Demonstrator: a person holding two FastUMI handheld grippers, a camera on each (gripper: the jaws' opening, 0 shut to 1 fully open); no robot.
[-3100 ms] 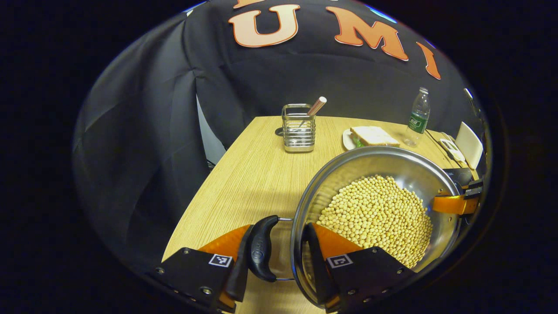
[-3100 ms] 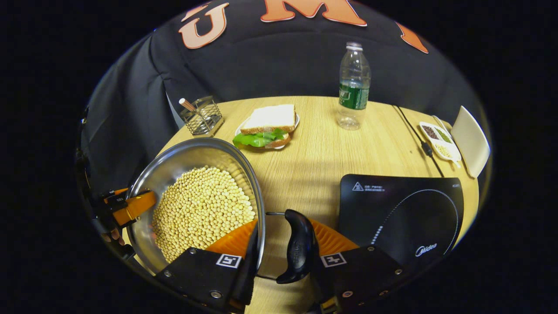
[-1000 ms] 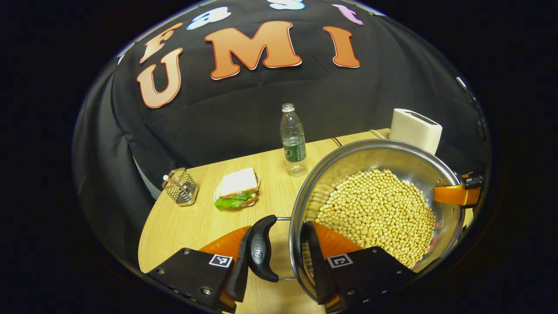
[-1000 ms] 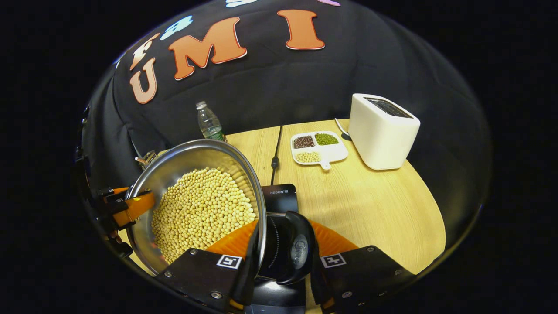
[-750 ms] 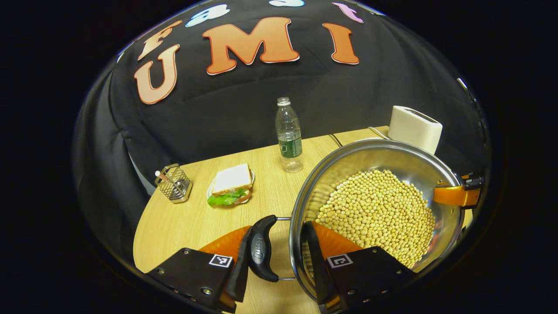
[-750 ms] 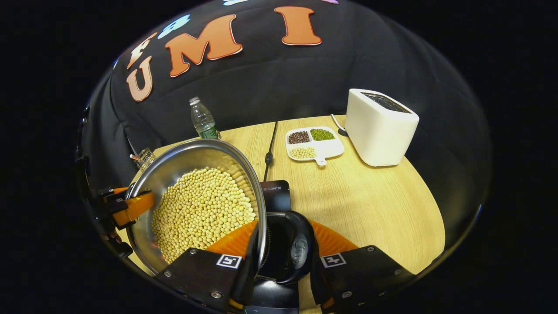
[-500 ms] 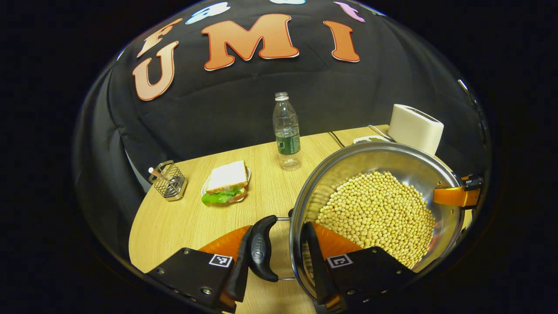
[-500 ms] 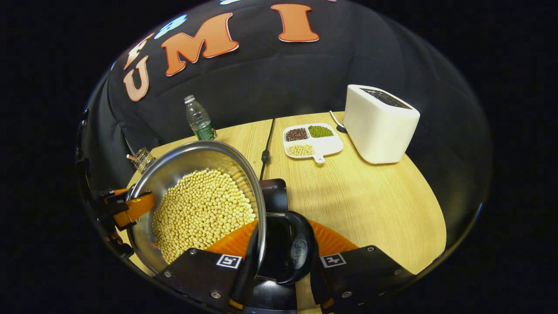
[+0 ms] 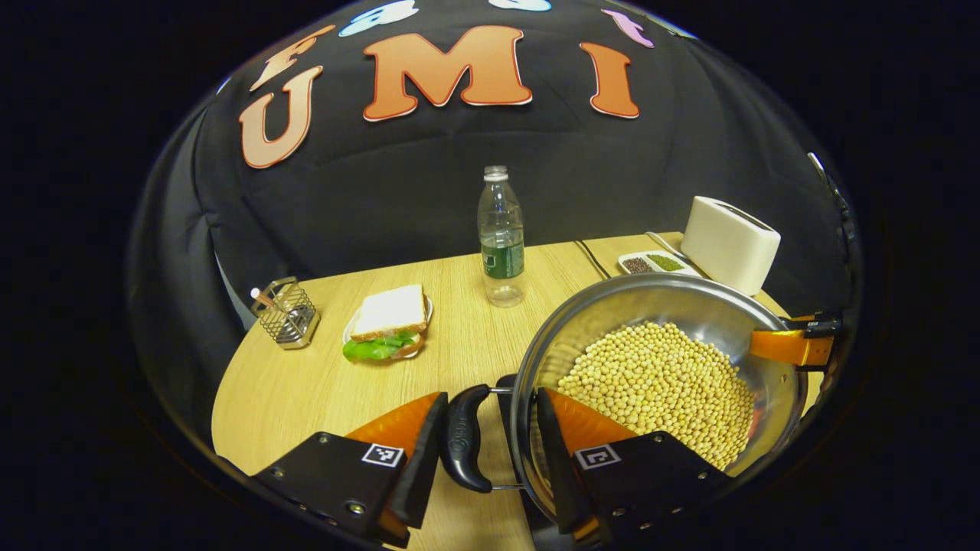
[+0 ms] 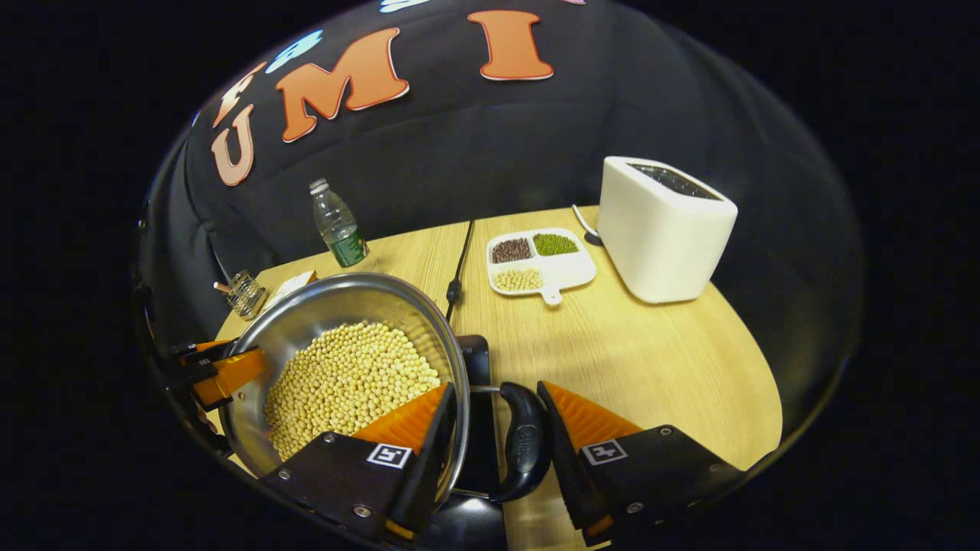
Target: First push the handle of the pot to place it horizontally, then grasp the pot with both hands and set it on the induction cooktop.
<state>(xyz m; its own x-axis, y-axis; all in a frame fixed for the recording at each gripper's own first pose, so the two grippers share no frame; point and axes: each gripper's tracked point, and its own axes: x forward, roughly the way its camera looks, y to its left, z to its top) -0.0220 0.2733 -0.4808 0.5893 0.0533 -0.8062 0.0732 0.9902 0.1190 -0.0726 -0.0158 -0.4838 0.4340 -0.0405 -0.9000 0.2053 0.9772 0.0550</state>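
Both tools are loosening: gaps are now showing between their fingers and the pot's handles, where half a second ago they were clamping rim and handle together. Seen in the left gripper view, the left tool (image 9: 485,436) is sitting spread, one finger outside the black handle (image 9: 462,438) and one inside the pot (image 9: 658,306), which is holding yellow beans (image 9: 658,383). Seen in the right gripper view, the right tool (image 10: 494,428) is likewise spread around the opposite handle (image 10: 524,444), one finger inside the rim. Beneath the pot, the black cooktop (image 10: 481,356) is peeking out on the wooden worktop (image 10: 651,367). Farther back are standing a bottle (image 9: 501,237), a sandwich (image 9: 385,321), a wire holder (image 9: 285,312), a bean tray (image 10: 540,260) and a white toaster (image 10: 662,226).
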